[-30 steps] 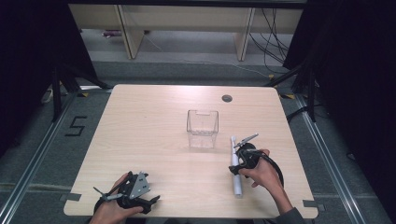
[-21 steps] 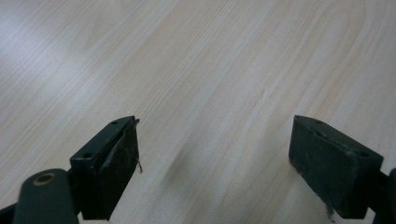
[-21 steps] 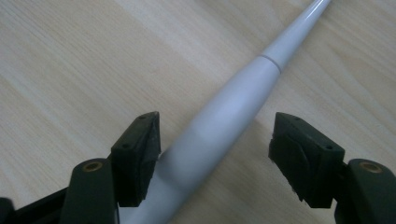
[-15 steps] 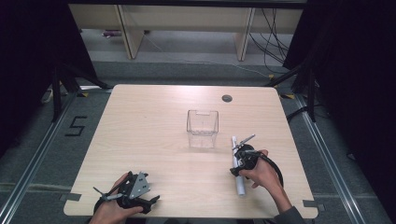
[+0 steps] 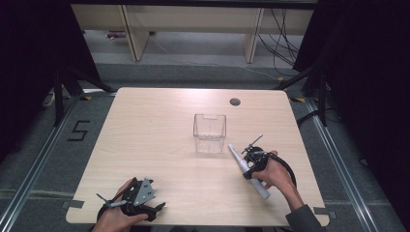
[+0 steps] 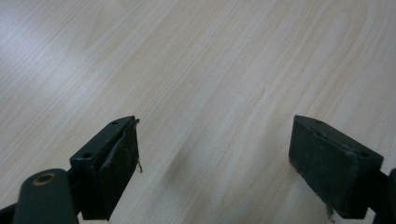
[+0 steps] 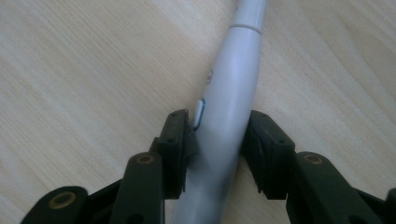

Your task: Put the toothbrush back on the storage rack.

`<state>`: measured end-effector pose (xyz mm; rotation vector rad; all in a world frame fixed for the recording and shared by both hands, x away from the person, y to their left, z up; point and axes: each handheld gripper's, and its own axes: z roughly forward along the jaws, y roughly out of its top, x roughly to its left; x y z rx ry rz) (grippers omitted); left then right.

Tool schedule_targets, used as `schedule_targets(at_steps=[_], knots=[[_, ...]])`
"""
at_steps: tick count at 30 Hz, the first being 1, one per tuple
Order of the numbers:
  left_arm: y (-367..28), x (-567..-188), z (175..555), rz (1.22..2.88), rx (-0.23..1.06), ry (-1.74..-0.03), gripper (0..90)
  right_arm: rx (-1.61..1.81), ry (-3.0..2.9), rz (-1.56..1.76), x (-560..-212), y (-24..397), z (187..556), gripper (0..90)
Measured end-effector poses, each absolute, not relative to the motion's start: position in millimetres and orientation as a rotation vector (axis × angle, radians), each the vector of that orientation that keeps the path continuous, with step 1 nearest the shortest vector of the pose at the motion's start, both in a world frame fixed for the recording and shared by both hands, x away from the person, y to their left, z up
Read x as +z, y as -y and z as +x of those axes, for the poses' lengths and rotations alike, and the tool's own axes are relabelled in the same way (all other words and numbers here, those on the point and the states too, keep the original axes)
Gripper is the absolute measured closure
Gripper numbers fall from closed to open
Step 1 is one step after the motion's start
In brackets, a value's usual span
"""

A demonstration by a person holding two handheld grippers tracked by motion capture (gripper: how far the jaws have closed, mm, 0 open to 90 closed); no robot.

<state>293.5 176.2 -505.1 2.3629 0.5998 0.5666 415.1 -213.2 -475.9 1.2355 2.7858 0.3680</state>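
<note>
A long white pen-shaped device [image 5: 247, 170] [image 7: 231, 107] with a small blue-edged button lies on the wooden table [image 5: 159, 130], right of centre. My right gripper [image 5: 249, 166] [image 7: 218, 140] is shut on its middle, jaws pressing both sides of the white body. A clear plastic box [image 5: 210, 133] stands upright at the table's middle, just beyond the device's narrow tip. My left gripper [image 5: 157, 208] [image 6: 212, 163] rests near the front left edge in a hand, jaws wide apart over bare wood with nothing between them.
A small dark round grommet [image 5: 235, 102] sits near the table's far edge. Black cable loops from the right gripper around the person's hand [image 5: 273, 174]. Shelving and cables stand on the floor beyond the table.
The right gripper has come down along the white device and its jaws have closed on it. The left gripper has stayed put.
</note>
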Motion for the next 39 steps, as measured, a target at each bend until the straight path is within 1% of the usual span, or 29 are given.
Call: schedule_targets(at_steps=[7, 10, 13, 21, 28, 29, 32, 33, 37, 39], knots=[[-176, -506, 293, 2.355, 0.564, -0.598, 15.6, 0.31, -2.817, 1.215, -475, 212, 419, 65.9], [-176, -506, 293, 2.357, 0.576, -0.598, 15.6, 0.264, -2.832, 1.2, -474, 211, 421, 66.1], [-176, -506, 293, 2.36, 0.559, -0.613, 15.6, 0.207, -2.854, 1.178, -474, 208, 422, 66.2], [-177, -505, 294, 2.362, 0.562, -0.585, 15.5, 0.055, -2.887, 1.146, -474, 203, 429, 66.4], [-176, -505, 293, 2.361, 0.547, -0.591, 15.6, 0.0, -2.9, 1.124, -474, 201, 432, 66.6], [-176, -505, 293, 2.359, 0.547, -0.591, 15.6, -0.031, -2.891, 1.21, -473, 198, 430, 66.7], [-176, -505, 293, 2.36, 0.556, -0.593, 15.5, -0.031, -2.904, 1.132, -474, 200, 433, 66.7], [-175, -505, 293, 2.36, 0.56, -0.594, 15.6, -0.047, -2.913, 1.216, -473, 196, 431, 66.7], [-176, -506, 293, 2.349, 0.553, -0.593, 15.6, -0.055, -2.921, 1.155, -474, 197, 432, 66.7], [-176, -506, 294, 2.36, 0.565, -0.59, 15.6, -0.066, -2.911, 1.18, -473, 196, 432, 66.8]])
